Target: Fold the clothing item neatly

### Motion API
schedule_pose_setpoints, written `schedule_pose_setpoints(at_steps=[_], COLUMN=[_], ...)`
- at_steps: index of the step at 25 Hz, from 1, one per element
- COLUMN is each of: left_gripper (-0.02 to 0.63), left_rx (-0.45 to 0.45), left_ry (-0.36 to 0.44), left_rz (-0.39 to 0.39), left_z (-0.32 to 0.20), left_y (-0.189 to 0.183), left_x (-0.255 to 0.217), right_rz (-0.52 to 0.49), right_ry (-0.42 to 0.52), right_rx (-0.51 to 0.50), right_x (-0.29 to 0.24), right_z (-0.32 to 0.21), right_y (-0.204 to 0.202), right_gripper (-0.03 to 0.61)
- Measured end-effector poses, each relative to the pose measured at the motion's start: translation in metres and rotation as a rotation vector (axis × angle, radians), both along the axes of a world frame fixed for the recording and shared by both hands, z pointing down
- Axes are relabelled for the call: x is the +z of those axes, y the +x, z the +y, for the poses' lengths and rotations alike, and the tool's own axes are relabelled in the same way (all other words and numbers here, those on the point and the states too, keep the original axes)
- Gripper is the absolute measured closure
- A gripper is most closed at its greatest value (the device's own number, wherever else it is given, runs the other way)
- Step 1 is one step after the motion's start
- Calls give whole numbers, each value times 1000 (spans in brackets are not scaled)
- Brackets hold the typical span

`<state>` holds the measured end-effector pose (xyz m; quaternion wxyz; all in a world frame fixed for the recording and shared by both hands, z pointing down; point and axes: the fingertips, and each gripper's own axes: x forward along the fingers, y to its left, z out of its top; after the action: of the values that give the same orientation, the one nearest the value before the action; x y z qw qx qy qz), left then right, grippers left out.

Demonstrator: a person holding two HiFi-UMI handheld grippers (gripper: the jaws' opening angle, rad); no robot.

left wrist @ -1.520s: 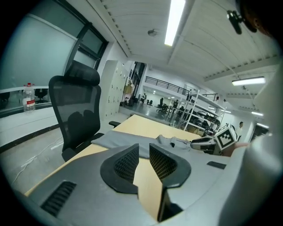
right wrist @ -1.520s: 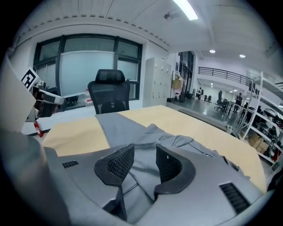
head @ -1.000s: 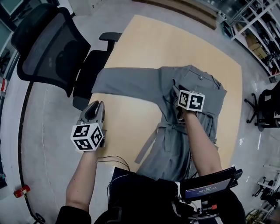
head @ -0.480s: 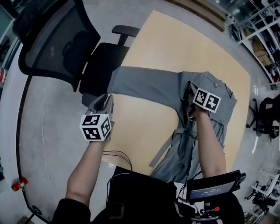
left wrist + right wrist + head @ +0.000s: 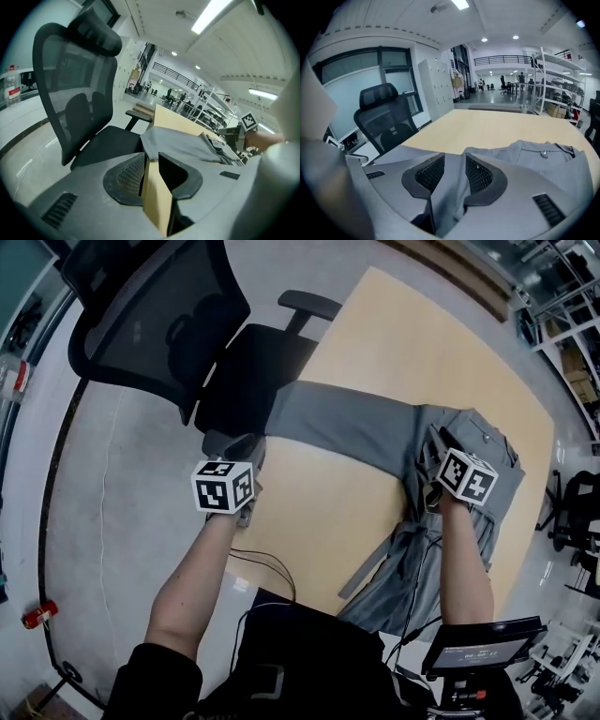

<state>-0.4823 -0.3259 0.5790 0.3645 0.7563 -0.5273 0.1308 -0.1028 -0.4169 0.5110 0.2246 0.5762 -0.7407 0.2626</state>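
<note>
A big open workshop with a pale concrete floor and metal shelving racks holds a light wooden table [image 5: 394, 343], and a black mesh office chair [image 5: 169, 324] is pushed up to its left edge. On the table lies the grey long-sleeved coat with a belt [image 5: 403, 573], collar away from the person and hem spilling over the near edge.

One long sleeve [image 5: 319, 418] is stretched flat. Its long axis runs from the shoulder out leftward to a cuff that ends at the table's left edge, beside the chair seat.

The left gripper [image 5: 246, 442] is the nearer one to that cuff. In the left gripper view its jaws [image 5: 151, 157] stand a little apart with only the table's edge showing through the gap. The sleeve end [image 5: 178, 140] lies just ahead of them, not yet between them, so they hold nothing.

The right gripper [image 5: 437, 442] sits on the coat's upper body near the shoulder. Its jaws [image 5: 454, 159] have just been opening, and a soft upright fold of grey cloth stands in the gap. It looks slack rather than pinched.

The fabric [image 5: 548, 164] is matt, mid-weight and lightly rumpled, and a button shows near the collar.

The next move probably rests on the left jaws reaching the cuff and bringing the sleeve back along its own line over the body.
</note>
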Motion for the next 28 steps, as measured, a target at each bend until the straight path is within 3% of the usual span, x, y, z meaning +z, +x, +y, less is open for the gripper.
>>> schedule_pose_setpoints(at_steps=[6, 13, 19, 22, 28], left_gripper=[526, 467, 460, 535, 583], left_rx=[42, 65, 98, 105, 26], left_ry=[-61, -150, -229, -217, -179], left_rz=[119, 115, 145, 130, 154], left_z=[-15, -33, -34, -33, -46], left_y=[13, 12, 16, 16, 11], left_x=[9, 24, 33, 33, 25], right_rz=[-77, -129, -145, -151, -155], right_ry=[98, 122, 136, 140, 128], right_rx=[-167, -341, -348, -335, -260], right_x=[-43, -60, -72, -69, -65], right_z=[22, 48, 62, 67, 84], right_y=[-80, -149, -145, -134, -88], right_gripper=[457, 457, 457, 457, 457])
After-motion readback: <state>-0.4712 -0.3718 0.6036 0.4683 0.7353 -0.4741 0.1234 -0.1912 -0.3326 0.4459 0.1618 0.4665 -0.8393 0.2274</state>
